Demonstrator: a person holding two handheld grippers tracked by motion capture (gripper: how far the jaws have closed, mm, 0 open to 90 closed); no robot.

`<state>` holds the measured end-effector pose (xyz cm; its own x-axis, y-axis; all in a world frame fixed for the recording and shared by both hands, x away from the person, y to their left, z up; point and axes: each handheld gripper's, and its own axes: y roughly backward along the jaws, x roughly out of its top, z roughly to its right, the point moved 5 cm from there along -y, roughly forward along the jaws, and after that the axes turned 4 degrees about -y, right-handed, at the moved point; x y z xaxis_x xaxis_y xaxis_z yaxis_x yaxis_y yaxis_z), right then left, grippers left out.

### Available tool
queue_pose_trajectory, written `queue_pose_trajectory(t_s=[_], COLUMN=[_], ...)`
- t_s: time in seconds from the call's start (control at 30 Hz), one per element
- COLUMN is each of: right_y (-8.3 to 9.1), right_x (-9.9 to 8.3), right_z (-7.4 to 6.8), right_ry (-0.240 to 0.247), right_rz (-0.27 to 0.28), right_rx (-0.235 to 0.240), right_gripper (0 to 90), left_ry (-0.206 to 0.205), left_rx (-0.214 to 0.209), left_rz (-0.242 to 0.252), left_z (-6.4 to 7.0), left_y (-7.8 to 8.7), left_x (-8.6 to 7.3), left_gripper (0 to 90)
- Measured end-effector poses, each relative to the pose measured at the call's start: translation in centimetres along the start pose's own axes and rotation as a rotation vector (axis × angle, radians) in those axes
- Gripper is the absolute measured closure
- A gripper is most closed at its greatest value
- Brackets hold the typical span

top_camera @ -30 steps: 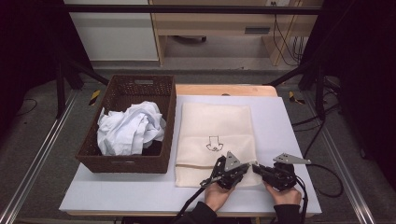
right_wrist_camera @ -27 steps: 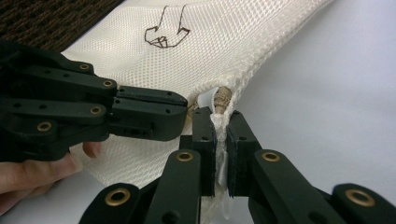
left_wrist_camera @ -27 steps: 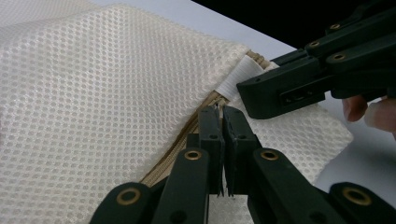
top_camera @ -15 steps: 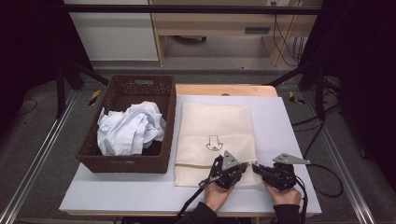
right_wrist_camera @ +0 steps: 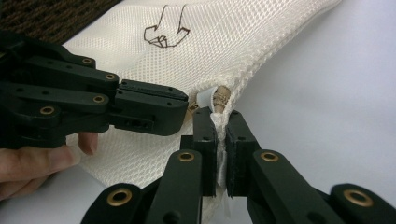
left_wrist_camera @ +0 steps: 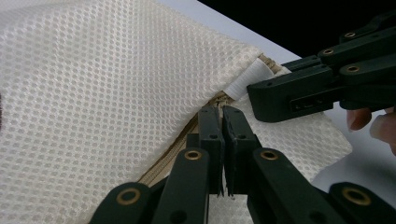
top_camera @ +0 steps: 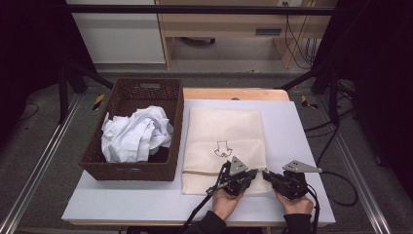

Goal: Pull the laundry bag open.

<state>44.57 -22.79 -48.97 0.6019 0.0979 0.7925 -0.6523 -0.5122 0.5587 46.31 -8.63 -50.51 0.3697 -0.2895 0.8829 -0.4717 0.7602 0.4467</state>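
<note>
The cream mesh zip bag (top_camera: 225, 141) lies flat on the white worktop (top_camera: 302, 146), its near right corner close to the front edge. The left gripper (top_camera: 242, 176) has its fingers pressed together on the tan zipper (left_wrist_camera: 187, 130). The right gripper (top_camera: 271, 178) pinches the bag's corner fabric. Bare worktop lies open to the right. A black arrow drawing (top_camera: 223, 148) marks the bag; no writing is readable. The brown wicker basket (top_camera: 127, 168) sits just left.

This is a lab-style recording bay rather than a home. A white tabletop (top_camera: 302, 146) stands on grey carpet between metal floor rails (top_camera: 34, 175), with black frame struts (top_camera: 311, 73) and dark curtains at 9 and 3 o'clock. Loose cables (top_camera: 297, 39) hang by a wooden bench (top_camera: 219, 22) at 12 o'clock.
</note>
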Motion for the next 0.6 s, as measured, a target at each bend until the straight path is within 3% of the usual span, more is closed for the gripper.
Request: queue_pose_trajectory(t_s=[0.1,0.13,0.17,0.2,0.23,0.27,0.33,0.47,0.6], right_y=[0.1,0.1,0.4,0.8,1.1,1.3,1.1,1.1,0.9], right_x=[0.1,0.1,0.2,0.3,0.3,0.3,0.4,0.2,0.0], right_z=[0.1,0.1,0.4,0.9,1.3,1.4,1.2,1.2,1.2], right_ry=[-0.008,-0.017,-0.015,-0.04,-0.085,-0.104,-0.067,-0.056,-0.053], right_rz=[0.011,0.009,0.028,0.038,0.058,0.074,0.068,0.055,0.043], right_rx=[0.006,0.005,-0.024,-0.017,0.021,0.043,-0.001,0.007,0.007], right_gripper=[85.5,85.6,85.6,85.6,85.5,85.5,85.6,85.3,85.1], left_ry=[-0.003,-0.035,-0.022,0.032,0.034,-0.002,-0.032,0.001,-0.023], left_rx=[0.009,0.061,0.061,-0.001,-0.017,0.006,0.013,-0.012,-0.008], left_rz=[0.0,-0.022,-0.027,0.008,0.025,0.015,0.002,-0.008,-0.019], left_z=[0.1,-0.2,-0.7,-0.9,-0.8,-0.6,-0.2,-0.6,-0.6], left_y=[0.1,0.1,0.2,0.6,0.9,1.0,0.8,0.7,0.8], left_x=[0.1,-0.1,-0.4,-0.4,-0.2,0.0,0.0,-0.4,-0.4], left_gripper=[86.8,86.8,86.8,86.8,86.7,86.7,86.7,86.6,86.5])
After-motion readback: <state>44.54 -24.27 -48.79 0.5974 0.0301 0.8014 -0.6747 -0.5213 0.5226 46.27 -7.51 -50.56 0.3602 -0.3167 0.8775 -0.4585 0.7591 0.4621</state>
